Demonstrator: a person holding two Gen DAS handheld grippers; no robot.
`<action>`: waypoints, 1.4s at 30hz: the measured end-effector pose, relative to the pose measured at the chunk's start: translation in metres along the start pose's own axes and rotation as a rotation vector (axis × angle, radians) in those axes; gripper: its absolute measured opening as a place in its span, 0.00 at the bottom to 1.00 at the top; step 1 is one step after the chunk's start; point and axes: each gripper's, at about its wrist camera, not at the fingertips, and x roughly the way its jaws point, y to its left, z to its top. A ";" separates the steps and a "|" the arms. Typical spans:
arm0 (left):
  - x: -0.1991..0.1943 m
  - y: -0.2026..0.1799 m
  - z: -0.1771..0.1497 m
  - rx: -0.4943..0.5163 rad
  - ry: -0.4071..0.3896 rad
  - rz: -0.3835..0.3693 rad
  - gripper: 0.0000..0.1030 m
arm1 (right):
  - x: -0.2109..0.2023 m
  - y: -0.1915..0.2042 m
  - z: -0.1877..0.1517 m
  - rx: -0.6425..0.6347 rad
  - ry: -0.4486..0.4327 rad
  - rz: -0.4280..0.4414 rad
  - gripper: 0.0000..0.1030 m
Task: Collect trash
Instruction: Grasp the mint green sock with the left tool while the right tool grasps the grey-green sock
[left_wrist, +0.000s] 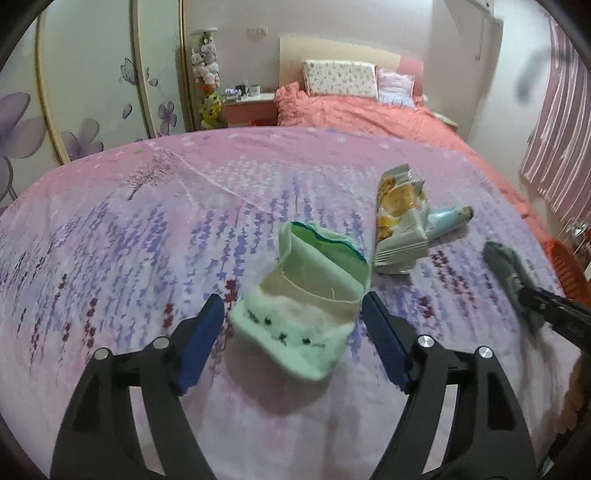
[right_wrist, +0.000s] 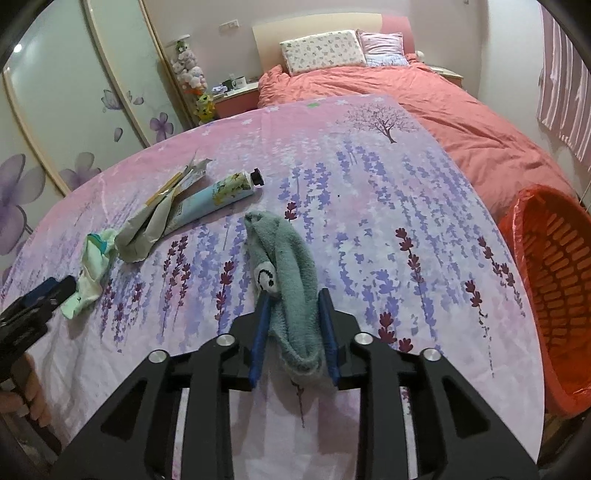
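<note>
A: Nearest you, your left claw (left_wrist: 293, 314) stands wide and released, its blue pads (left_wrist: 201, 343) on either side of the mint-green sock (left_wrist: 295, 317). The sock is fluffy, crumpled, its cuff folded open with a darker green edge, and it lies on the bedspread (left_wrist: 110, 240) touching neither pad.

B: And the right one?

A: Your right claw (right_wrist: 293, 325) is only partly open, with the grey sock (right_wrist: 288, 273) between its pads. That sock is thick and fleecy, bunched into a long fold, with a small white face stitched on it. The pads (right_wrist: 260, 332) sit close against the fleece; I cannot tell whether they squeeze it or merely flank it.

B: What surface is it?

A: A smooth cotton bedspread, pink fading to lilac, printed with lavender stalks and a tree.

B: Where is the trash?

A: Just beyond the green sock: a torn, crinkled snack wrapper (left_wrist: 400, 221), foil-grey inside and yellow-printed outside, and beside it, touching, a pale blue squeeze tube (right_wrist: 218, 195) with a black cap. The print on both is too small to read.

B: A bin?

A: An orange lattice basket (right_wrist: 554, 280) lined with an orange bag stands off the bed's right edge, cut off by the frame. Further back lie a rumpled coral duvet (right_wrist: 443, 110) and two patterned pillows (right_wrist: 321, 50).
</note>
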 end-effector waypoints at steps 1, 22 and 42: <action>0.005 -0.001 0.002 -0.001 0.010 -0.001 0.74 | 0.000 0.000 0.000 -0.003 -0.001 0.002 0.36; 0.029 -0.014 0.009 0.010 0.046 -0.012 0.73 | 0.017 0.019 0.007 -0.095 -0.025 -0.112 0.25; 0.033 -0.007 0.012 0.007 0.048 0.070 0.43 | 0.016 0.020 0.005 -0.086 -0.022 -0.092 0.28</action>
